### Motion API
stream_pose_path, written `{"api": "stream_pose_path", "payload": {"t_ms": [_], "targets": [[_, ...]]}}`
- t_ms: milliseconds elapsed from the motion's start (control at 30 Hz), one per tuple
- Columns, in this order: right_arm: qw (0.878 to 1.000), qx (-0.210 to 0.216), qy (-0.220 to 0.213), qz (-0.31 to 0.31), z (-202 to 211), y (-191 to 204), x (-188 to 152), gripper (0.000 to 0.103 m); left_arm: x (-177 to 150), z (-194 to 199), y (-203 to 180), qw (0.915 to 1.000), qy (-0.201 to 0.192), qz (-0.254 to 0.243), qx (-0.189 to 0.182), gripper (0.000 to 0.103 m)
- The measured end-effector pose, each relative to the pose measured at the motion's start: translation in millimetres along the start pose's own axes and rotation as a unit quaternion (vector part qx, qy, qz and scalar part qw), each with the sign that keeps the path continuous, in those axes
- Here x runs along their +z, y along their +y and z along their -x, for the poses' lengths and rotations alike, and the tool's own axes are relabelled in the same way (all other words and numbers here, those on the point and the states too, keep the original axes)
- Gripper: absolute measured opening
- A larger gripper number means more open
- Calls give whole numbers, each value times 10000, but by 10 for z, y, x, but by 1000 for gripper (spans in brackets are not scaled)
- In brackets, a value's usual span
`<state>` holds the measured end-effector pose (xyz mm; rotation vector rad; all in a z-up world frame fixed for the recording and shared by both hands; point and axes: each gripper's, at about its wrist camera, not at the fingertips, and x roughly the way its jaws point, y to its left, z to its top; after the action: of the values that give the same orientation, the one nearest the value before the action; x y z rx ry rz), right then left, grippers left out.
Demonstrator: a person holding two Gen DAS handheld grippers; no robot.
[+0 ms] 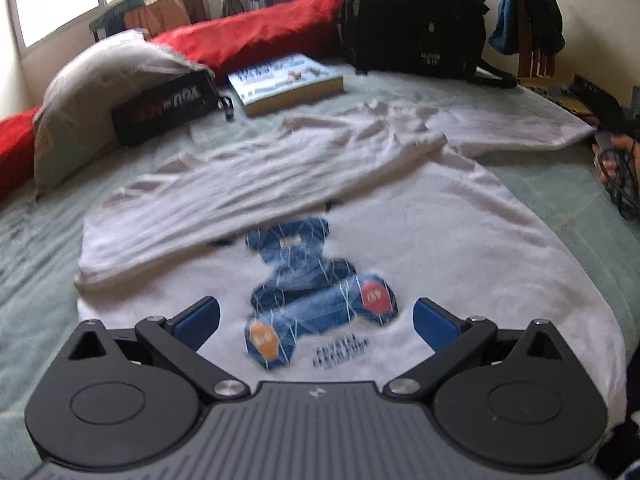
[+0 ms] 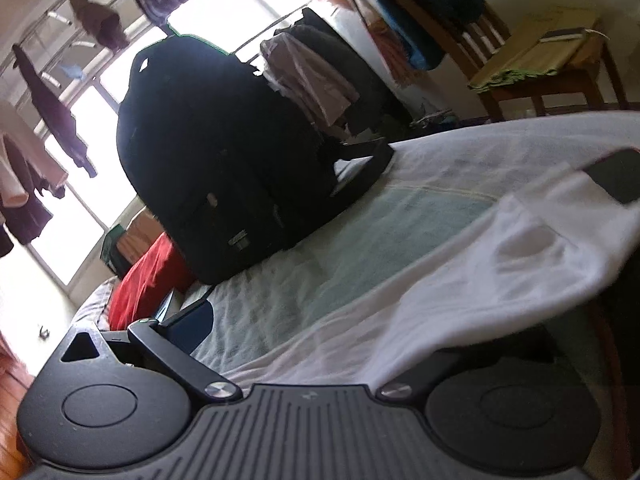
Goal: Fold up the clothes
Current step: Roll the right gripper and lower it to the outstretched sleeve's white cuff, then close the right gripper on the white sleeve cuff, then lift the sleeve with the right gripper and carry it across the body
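A white long-sleeve shirt (image 1: 440, 232) with a blue bear print (image 1: 316, 296) lies flat on the green bedspread (image 1: 36, 248). Its left sleeve (image 1: 240, 188) is folded across the chest; the other sleeve (image 1: 512, 128) stretches to the right edge. My left gripper (image 1: 316, 320) hovers open and empty over the shirt's hem. In the right wrist view my right gripper (image 2: 320, 328) is low at the bed's edge, and the white sleeve end (image 2: 500, 264) drapes over its right finger. The left finger (image 2: 192, 324) stands wide. Whether the cloth is pinched is hidden.
A black backpack (image 1: 412, 16) (image 2: 224, 160), a book (image 1: 286, 80), a black box (image 1: 164, 108), a grey pillow (image 1: 100, 80) and a red bolster (image 1: 256, 36) sit at the bed's far side. A wooden chair (image 2: 532, 60) with clothes stands beyond. A dark phone (image 2: 616, 176) lies by the sleeve.
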<state>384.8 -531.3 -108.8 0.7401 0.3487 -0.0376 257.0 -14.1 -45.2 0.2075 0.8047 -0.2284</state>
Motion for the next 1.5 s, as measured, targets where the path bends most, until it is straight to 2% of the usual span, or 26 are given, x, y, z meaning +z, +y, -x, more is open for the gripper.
{"api": "stream_pose_path", "payload": {"t_ms": [300, 400, 500, 633, 933, 1300, 1500], "targets": [[9969, 213, 202, 725, 8, 581, 180, 103, -181, 205, 35, 9999, -111, 103, -65, 102], [9962, 215, 304, 793, 14, 769, 133, 103, -223, 263, 53, 9997, -153, 191, -95, 102], [9953, 201, 425, 852, 16, 963, 71, 103, -254, 320, 31, 9999, -136, 48, 45, 102], [9938, 183, 586, 931, 18, 1222, -12, 103, -294, 450, 49, 9997, -222, 8, -34, 102], [9901, 345, 803, 1096, -124, 1826, -311, 103, -430, 646, 165, 9996, -270, 69, -110, 102], [9821, 696, 1065, 1386, -357, 2496, -707, 103, -608, 709, 398, 9993, -11, 268, -273, 102], [9761, 860, 1213, 1582, -419, 2814, -941, 103, -680, 782, 474, 9992, -59, 306, -266, 102]]}}
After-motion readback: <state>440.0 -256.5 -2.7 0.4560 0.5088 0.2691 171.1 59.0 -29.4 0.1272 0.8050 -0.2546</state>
